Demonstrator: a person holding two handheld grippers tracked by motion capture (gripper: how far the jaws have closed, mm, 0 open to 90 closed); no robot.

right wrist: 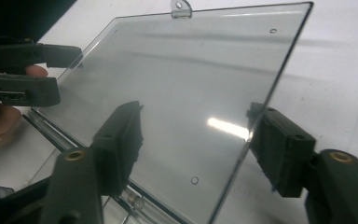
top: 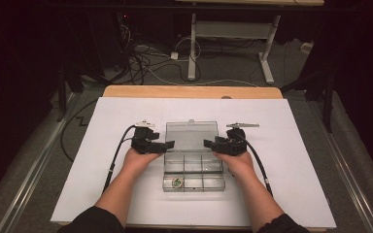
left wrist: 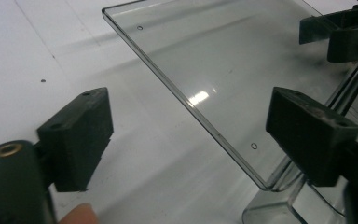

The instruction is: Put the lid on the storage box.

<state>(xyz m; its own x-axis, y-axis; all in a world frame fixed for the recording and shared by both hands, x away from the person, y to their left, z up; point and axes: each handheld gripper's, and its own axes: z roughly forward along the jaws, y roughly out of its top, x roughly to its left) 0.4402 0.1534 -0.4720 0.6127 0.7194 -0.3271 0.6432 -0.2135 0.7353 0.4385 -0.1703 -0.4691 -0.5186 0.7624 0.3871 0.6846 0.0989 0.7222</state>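
A clear plastic compartment box (top: 193, 171) lies on the white sheet (top: 281, 160) with its lid (top: 191, 135) swung up and back. A small green and white item (top: 177, 182) sits in a front left compartment. My left gripper (top: 167, 144) is at the lid's left edge; in the left gripper view its jaws (left wrist: 191, 126) stand wide apart across the lid's edge (left wrist: 186, 100), pads clear of it. My right gripper (top: 208, 143) is at the lid's right edge, and its jaws (right wrist: 200, 140) straddle the lid (right wrist: 191, 79) with a gap on the left jaw's side.
The white sheet covers a wooden table whose far edge (top: 189, 91) shows. Beyond it are floor cables (top: 141, 58) and the legs of another table (top: 192, 48). Cables trail from both grippers back along the forearms.
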